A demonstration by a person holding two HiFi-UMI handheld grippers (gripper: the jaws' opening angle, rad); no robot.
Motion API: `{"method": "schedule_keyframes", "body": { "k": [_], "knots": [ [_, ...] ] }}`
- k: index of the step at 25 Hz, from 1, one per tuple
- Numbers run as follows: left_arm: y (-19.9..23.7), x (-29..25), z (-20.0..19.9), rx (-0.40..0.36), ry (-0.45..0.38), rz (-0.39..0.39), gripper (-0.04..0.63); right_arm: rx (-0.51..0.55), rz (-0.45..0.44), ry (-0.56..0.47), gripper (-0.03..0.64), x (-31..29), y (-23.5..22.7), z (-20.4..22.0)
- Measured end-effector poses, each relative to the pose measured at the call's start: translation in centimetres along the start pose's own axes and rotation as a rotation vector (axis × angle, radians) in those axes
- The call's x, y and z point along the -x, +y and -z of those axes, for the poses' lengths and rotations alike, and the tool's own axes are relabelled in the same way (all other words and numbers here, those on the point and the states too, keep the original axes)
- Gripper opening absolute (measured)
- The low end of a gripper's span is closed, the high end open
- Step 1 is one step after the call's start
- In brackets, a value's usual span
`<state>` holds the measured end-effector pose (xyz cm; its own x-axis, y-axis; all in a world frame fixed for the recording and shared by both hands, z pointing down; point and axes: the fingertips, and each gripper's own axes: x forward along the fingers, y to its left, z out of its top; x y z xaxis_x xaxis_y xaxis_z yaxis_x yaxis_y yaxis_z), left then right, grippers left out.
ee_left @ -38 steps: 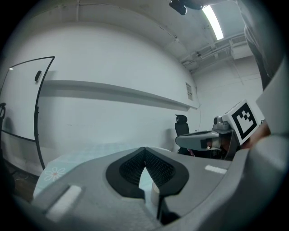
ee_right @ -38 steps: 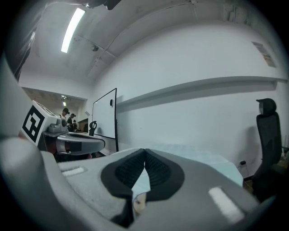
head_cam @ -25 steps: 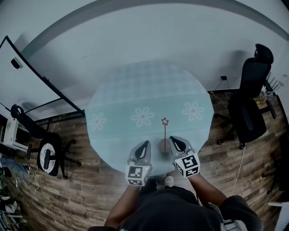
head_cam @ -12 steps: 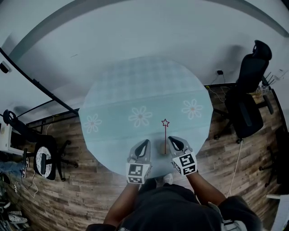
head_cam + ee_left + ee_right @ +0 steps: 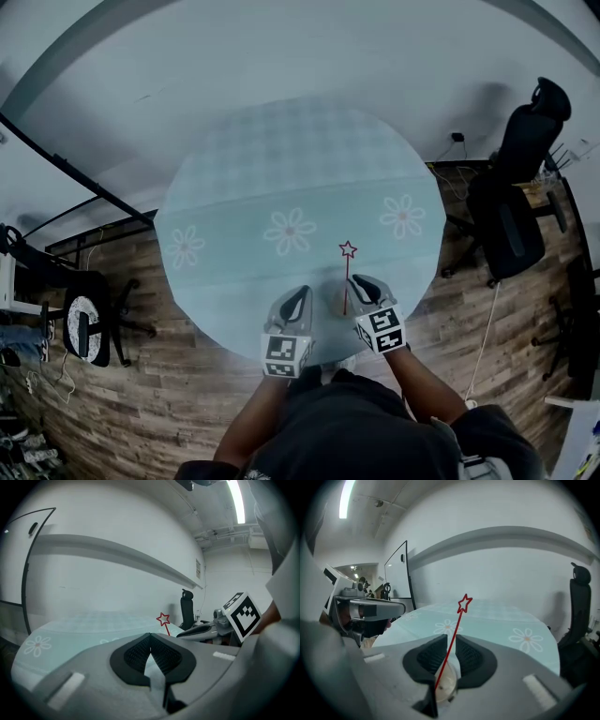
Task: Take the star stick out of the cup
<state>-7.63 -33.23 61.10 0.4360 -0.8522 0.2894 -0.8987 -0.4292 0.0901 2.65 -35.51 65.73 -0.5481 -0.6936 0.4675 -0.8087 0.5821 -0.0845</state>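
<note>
A thin red star stick (image 5: pixel 346 279) stands upright in a small pale cup (image 5: pixel 336 302) near the front edge of the round blue flowered table (image 5: pixel 281 169). My right gripper (image 5: pixel 362 284) is just right of the cup. In the right gripper view the jaws of my right gripper (image 5: pixel 449 641) stand slightly apart, with the star stick (image 5: pixel 455 629) crossing the gap and the cup (image 5: pixel 445 682) showing below. My left gripper (image 5: pixel 297 303) is left of the cup, and in its own view my left gripper (image 5: pixel 150 635) is shut on nothing. The star stick (image 5: pixel 163 619) rises beyond it.
A black office chair (image 5: pixel 511 211) stands right of the table on the wood floor (image 5: pixel 169 394). Another chair (image 5: pixel 86 326) and a black-framed panel (image 5: pixel 75 178) are at the left. The table's front edge is right under both grippers.
The head view has shifted a little. Both grippers stay beside the cup, the right one slightly farther forward along the stick. The stick is still in the cup.
</note>
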Motion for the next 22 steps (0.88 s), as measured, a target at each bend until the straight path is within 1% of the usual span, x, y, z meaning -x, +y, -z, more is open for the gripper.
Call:
{"method": "schedule_keyframes", "body": {
  "k": [6, 10, 16, 22],
  "knots": [
    [0.8, 0.1, 1.3, 0.023, 0.028, -0.006, 0.005, 0.001, 0.008, 0.053, 0.043, -1.8, -0.2, 0.9],
    [1.3, 0.0, 1.1, 0.026, 0.028, -0.009, 0.005, -0.005, 0.020, 0.078, 0.043, -2.4, -0.3, 1.2],
    [1.7, 0.1, 1.0, 0.028, 0.023, -0.004, 0.005, -0.014, 0.017, 0.094, 0.043, -2.7, 0.2, 1.5],
    [1.1, 0.2, 0.8, 0.021, 0.024, -0.003, 0.005, -0.016, 0.017, 0.085, 0.037, -2.4, -0.1, 1.4]
  ]
}}
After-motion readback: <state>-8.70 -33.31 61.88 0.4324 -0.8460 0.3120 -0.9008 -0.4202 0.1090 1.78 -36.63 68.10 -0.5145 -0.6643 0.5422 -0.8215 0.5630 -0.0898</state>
